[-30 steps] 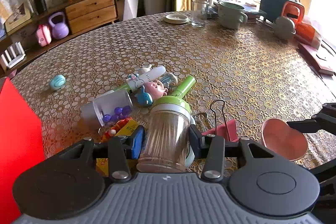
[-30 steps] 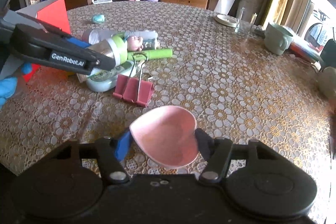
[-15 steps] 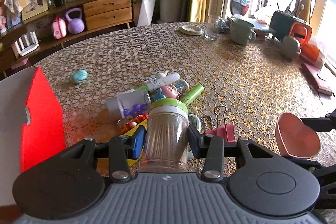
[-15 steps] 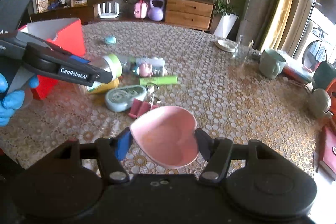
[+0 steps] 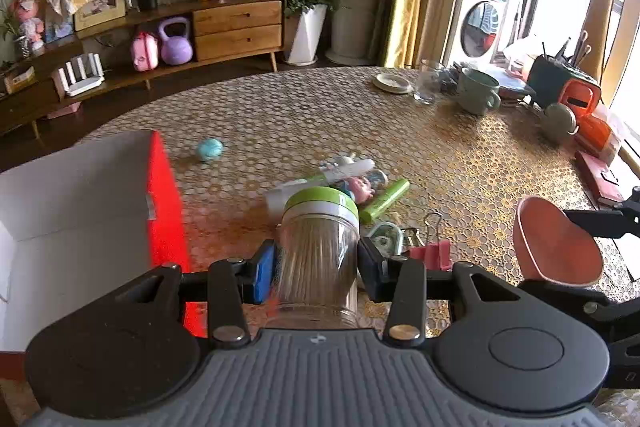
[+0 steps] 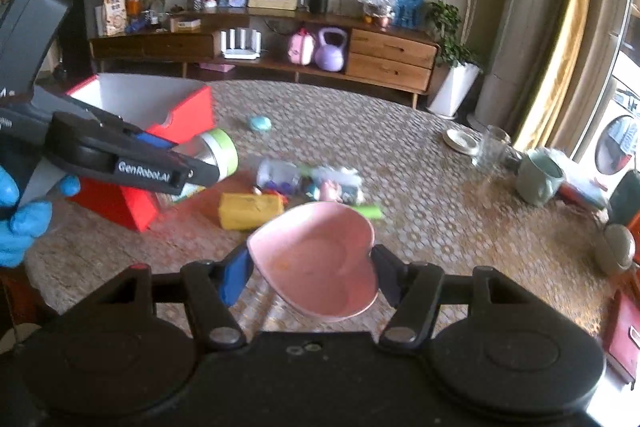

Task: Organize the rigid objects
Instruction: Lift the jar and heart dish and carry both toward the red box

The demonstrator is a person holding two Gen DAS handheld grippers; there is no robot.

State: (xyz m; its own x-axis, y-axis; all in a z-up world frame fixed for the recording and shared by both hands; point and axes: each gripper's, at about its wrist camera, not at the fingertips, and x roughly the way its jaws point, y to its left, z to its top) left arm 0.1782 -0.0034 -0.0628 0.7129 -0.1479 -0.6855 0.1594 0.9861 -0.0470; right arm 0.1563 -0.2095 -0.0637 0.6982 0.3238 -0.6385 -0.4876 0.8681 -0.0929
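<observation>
Both grippers have risen from the table since a second ago, and the red box (image 5: 162,211) now stands at the left. Beside it, the left gripper (image 5: 318,267) grasps a clear jar with a green lid (image 5: 318,251), held tilted in the air above the lace tablecloth (image 5: 460,155). Below, near the middle of the table, a clutter of toys (image 5: 352,179), a green tube (image 5: 384,199) and a pink binder clip (image 5: 434,251) lie close together. At right, the right gripper (image 6: 312,267) clasps a pink heart-shaped dish (image 6: 316,259), also held off the table
</observation>
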